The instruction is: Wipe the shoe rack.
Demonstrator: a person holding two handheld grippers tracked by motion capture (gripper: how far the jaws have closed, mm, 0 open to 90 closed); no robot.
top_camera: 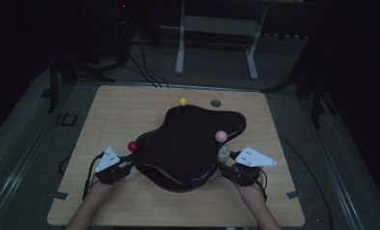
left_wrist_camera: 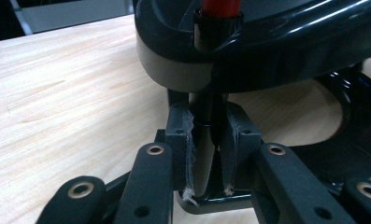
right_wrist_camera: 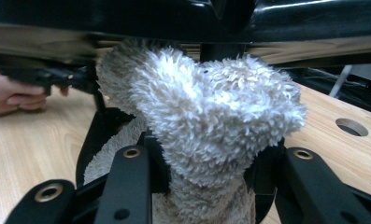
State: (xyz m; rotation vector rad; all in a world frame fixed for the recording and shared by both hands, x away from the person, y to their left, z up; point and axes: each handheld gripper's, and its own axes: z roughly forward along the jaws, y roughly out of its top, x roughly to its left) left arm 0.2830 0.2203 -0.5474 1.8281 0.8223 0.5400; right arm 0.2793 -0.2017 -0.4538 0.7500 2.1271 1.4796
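From the high view I see a wooden table [top_camera: 130,201] with a glossy black, blob-shaped tray [top_camera: 187,143] near the middle of the frame, sitting on a black frame [top_camera: 171,183] that peeks out at its lower edge. Three balls stand at its rim: a yellow one [top_camera: 183,101] at the top, a red one [top_camera: 133,146] on the left and a pink one [top_camera: 220,136] on the right. My left gripper [top_camera: 125,165] sits at the tray's lower left, just under the red ball, and my right gripper [top_camera: 225,168] at the tray's lower right, under the pink ball, with a pale fluffy cloth [top_camera: 223,154] showing between it and the tray. A round hole [top_camera: 216,103] lies in the table right of the yellow ball. In the left gripper view, the left gripper [left_wrist_camera: 207,154] fills the lower middle, its jaws pressed in on a black post [left_wrist_camera: 206,121] that runs up into the tray's underside [left_wrist_camera: 267,51]; a red stem [left_wrist_camera: 220,5] enters the tray at the top. Bare table [left_wrist_camera: 57,107] fills the left side. In the right gripper view, the right gripper [right_wrist_camera: 206,186] at the bottom pinches the cloth [right_wrist_camera: 211,112], which bulges up through the centre against the tray's dark underside [right_wrist_camera: 174,18]. The other hand [right_wrist_camera: 15,95] shows at the left edge, and the hole [right_wrist_camera: 352,126] at the right.
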